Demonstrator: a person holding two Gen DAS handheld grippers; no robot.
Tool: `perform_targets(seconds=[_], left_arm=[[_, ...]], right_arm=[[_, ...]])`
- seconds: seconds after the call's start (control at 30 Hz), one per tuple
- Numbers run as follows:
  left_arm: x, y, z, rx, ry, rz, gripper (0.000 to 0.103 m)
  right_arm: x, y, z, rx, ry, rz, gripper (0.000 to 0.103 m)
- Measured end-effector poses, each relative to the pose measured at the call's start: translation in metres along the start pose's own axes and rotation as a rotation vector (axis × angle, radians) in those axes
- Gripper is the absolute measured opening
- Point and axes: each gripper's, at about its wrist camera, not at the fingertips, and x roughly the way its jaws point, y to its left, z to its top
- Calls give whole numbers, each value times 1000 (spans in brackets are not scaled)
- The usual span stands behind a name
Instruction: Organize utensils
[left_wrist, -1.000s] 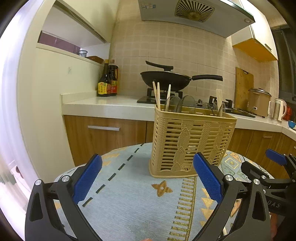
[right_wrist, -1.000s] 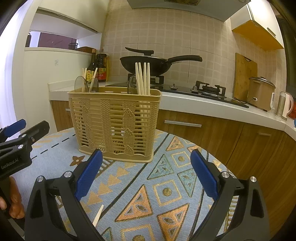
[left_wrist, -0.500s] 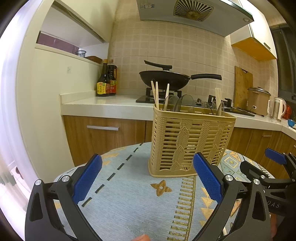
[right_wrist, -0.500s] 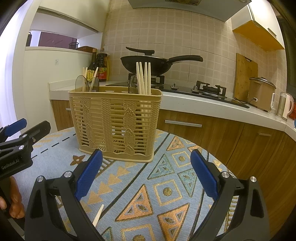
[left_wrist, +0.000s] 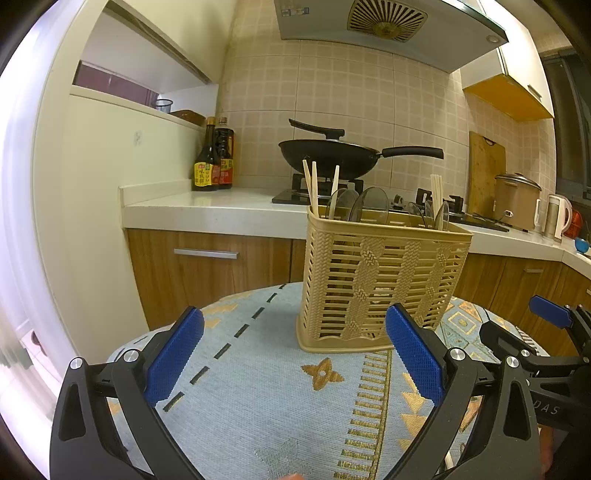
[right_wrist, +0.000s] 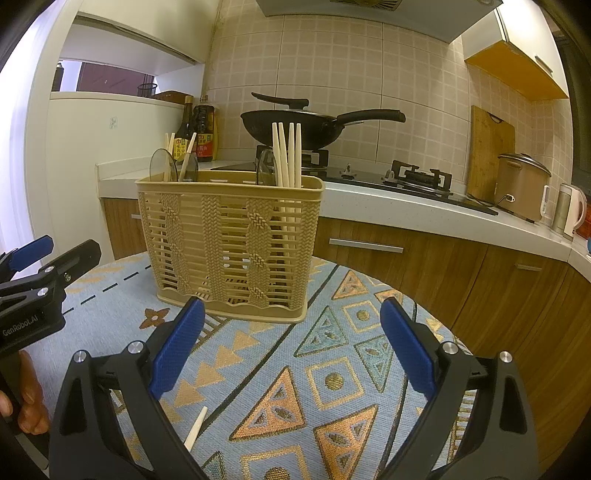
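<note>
From the left wrist view, the left hand-held gripper (left_wrist: 293, 354) hovered low over a round counter covered by a patterned blue cloth (left_wrist: 258, 398), its blue-padded fingers (left_wrist: 173, 354) spread wide apart and holding nothing. A beige slatted utensil basket (left_wrist: 380, 280) stood upright on the cloth just beyond and slightly right of the gap between the fingers, with its base near the right fingertip. Chopsticks (left_wrist: 312, 188) and clear spoon-like utensils (left_wrist: 369, 205) stuck up from the basket. The right hand-held gripper (left_wrist: 546, 332) showed at the right edge. From the right wrist view, the right hand-held gripper (right_wrist: 291, 347) was likewise spread wide and empty above the cloth (right_wrist: 332, 376). The basket (right_wrist: 229, 240) stood ahead and to the left, its base close beyond the left fingertip, with four chopsticks (right_wrist: 286, 158) upright in its right end. One loose chopstick (right_wrist: 195, 424) lay on the cloth beside the left finger, partly hidden under it. The left hand-held gripper (right_wrist: 40, 258) appeared at the left edge.
</note>
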Motion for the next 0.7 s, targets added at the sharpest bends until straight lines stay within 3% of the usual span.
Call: perform_targets(seconds=[0.7], left_arm=[[4,1,0,-11,17,-7,95]], right_arm=[[0,1,-1,-6,1,-3,91]])
